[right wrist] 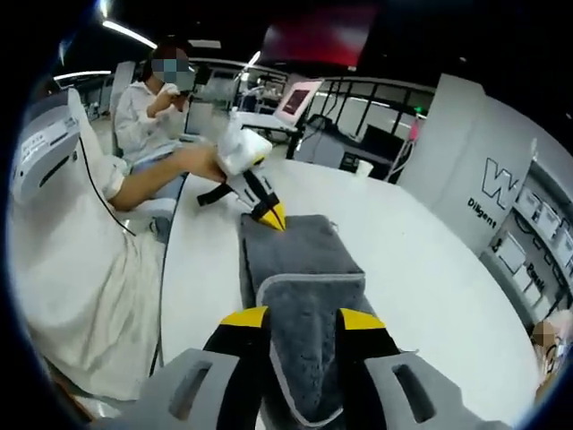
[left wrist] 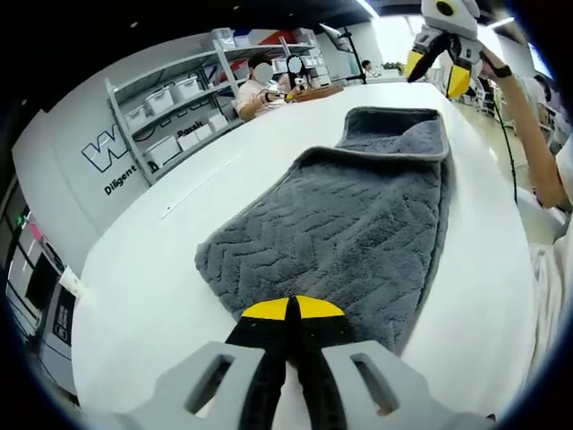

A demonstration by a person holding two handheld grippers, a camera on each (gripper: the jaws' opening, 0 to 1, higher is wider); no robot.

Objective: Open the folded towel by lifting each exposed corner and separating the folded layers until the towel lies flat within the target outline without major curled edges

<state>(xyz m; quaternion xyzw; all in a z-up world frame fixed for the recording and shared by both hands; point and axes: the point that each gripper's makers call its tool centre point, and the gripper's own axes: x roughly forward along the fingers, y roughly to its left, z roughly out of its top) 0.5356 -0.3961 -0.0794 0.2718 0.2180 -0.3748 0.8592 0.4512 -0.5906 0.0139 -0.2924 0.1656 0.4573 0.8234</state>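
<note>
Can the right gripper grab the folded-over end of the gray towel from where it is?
Probably yes. The right gripper is open, with the towel's folded end lying between its jaws and nothing in the way. The left gripper sits shut at the far end.
</note>
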